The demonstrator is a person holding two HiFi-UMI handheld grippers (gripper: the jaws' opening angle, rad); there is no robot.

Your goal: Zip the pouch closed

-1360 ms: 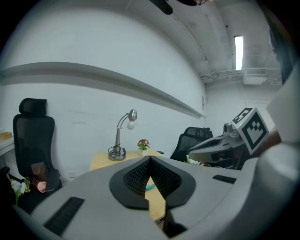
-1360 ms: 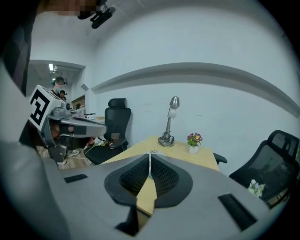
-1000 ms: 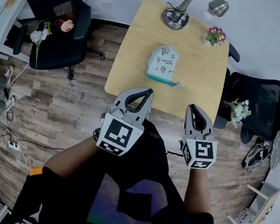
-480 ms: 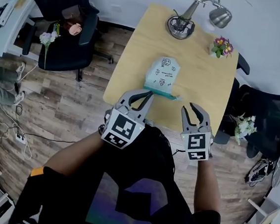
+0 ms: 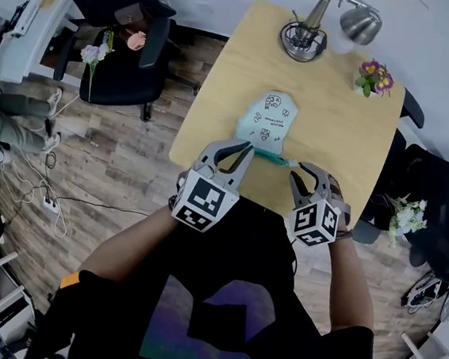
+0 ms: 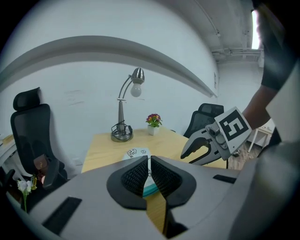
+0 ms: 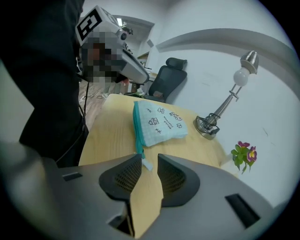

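Pouch of pale mint fabric printed with small dark drawings (image 5: 267, 122) lies flat on the light wooden table (image 5: 217, 94). Its teal zip edge (image 5: 267, 153) runs close to the table's near edge, on the person's side. A small pale pull tab (image 7: 146, 163) sticks out from the right end of that edge. Whether the zip teeth are parted along its length is too small to tell.

The right gripper (image 5: 306, 173) hangs just short of that tab. In the right gripper view its jaws are apart and opening, and the tab shows in the gap at their tips, with neither pad pressing on it. The left gripper (image 5: 248, 146) hangs over the near edge of the table at the zip's left part. Its jaws are together with nothing between them, and the teal edge shows just beyond the tips.

Further off, a silver gooseneck desk lamp (image 5: 308, 32) stands at the far edge and a small pot of flowers (image 5: 375, 77) near the far right corner. A black office chair (image 5: 125, 61) stands beside the table's left edge.

This looks like the approach, with no pull yet started. Next, the right jaws would need to close squarely on the thin tab. The left gripper would have to pin or pinch the fabric so the pouch does not slide as the tab is drawn along the teal edge.
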